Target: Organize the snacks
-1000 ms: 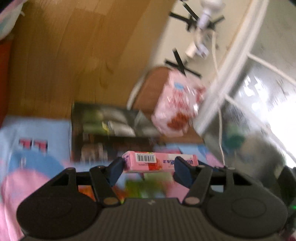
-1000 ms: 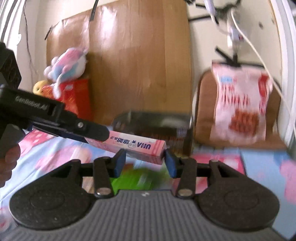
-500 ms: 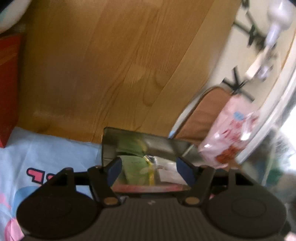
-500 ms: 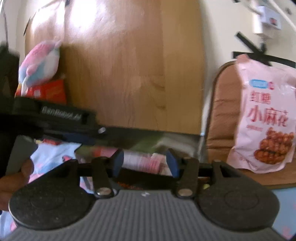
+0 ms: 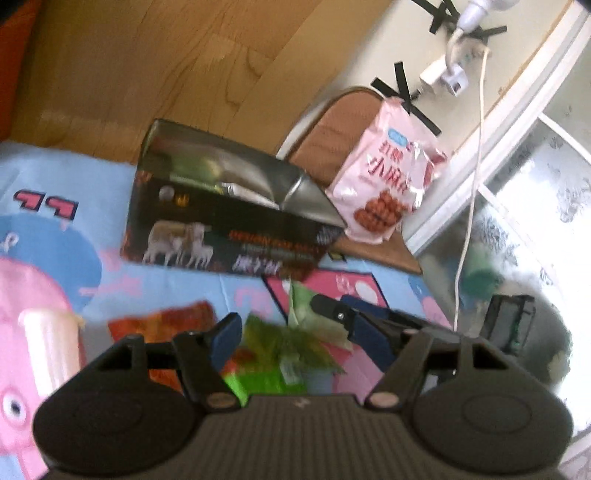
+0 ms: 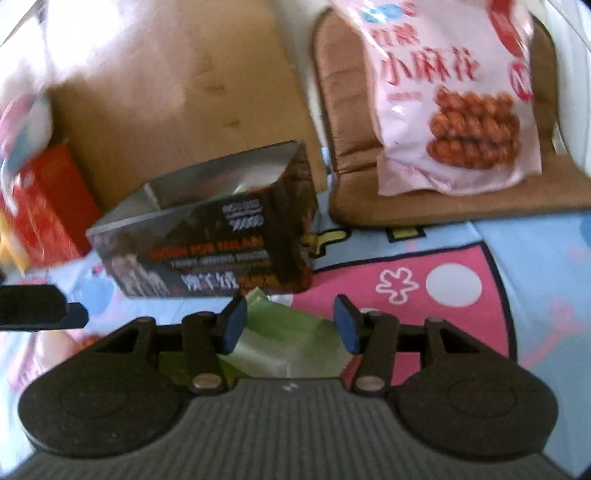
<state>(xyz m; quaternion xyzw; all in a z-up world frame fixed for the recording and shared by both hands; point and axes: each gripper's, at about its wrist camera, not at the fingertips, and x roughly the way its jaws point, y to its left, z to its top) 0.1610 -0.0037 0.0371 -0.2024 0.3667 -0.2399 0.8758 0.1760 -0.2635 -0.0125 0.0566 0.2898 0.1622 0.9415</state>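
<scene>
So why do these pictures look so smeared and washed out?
Left view: the green packets by the fingers smear with motion, and the window glares white. Right view: sunlight bleaches the wooden board at top left; the box lettering is soft; edges bow from the fisheye lens.

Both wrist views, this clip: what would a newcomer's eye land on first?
The big pink snack bag printed with fried twists, leaning on the brown cushion at the back right. Next, the open black box with a silvery lining, standing on the cartoon-print sheet before the wooden board. Nearest, the green packets lie under the open right claw.
</scene>
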